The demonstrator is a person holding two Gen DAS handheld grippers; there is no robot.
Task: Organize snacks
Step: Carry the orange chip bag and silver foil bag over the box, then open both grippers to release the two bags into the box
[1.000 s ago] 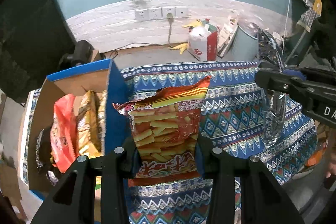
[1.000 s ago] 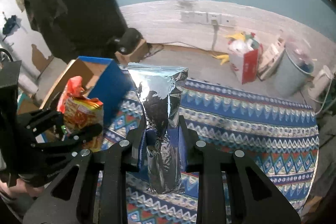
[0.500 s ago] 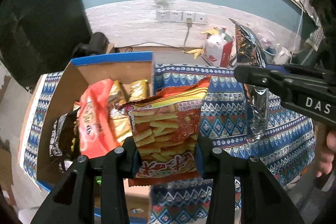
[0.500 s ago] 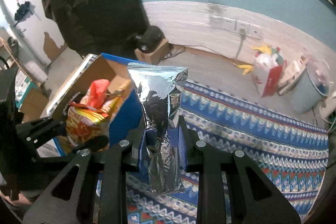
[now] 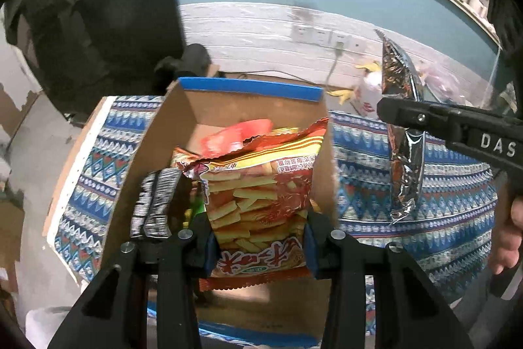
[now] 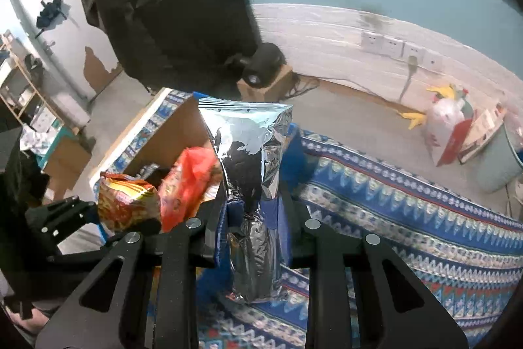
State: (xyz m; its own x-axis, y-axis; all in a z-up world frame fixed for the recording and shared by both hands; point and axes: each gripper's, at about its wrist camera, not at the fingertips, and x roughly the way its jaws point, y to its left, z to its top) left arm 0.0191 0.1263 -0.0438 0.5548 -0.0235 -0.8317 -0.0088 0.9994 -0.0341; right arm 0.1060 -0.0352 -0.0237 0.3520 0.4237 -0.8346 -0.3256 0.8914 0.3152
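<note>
Hanging over the open cardboard box (image 5: 248,107), the left gripper (image 5: 258,246) is clamped on the lower end of an orange chip bag (image 5: 261,201), so the bag stands upright with its crimped top up. That pose looks chosen so it can drop in on edge beside the packs already there: a red bag (image 5: 235,136) toward the back and a dark wrapper (image 5: 157,201) against the left wall. Whether there is room left in the middle is hard to judge, since the chip bag hides it.

To the right, the right gripper (image 6: 253,233) pinches a silver foil bag (image 6: 251,185) around its middle, held upright above the patterned cloth (image 6: 408,218) just outside the box's right wall. It seems to be waiting its turn, clear of the left hand's path.
</note>
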